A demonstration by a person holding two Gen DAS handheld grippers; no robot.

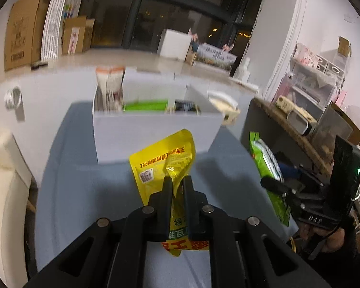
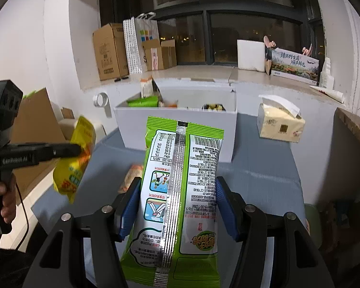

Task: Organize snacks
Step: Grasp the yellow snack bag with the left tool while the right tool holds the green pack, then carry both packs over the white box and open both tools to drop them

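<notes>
My left claw (image 1: 177, 182) is clenched on a crumpled yellow plastic snack pouch (image 1: 164, 160), which hangs off the blue tabletop (image 1: 84, 192), just short of the white divided storage box (image 1: 156, 132). My right claw (image 2: 178, 192) grips a green foil snack bag (image 2: 180, 192) by its sides, lifted before the same box, which already holds snacks.

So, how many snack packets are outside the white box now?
3: yellow pouch in left gripper, green packet in right gripper, orange packet on table; others may be hidden.
</notes>
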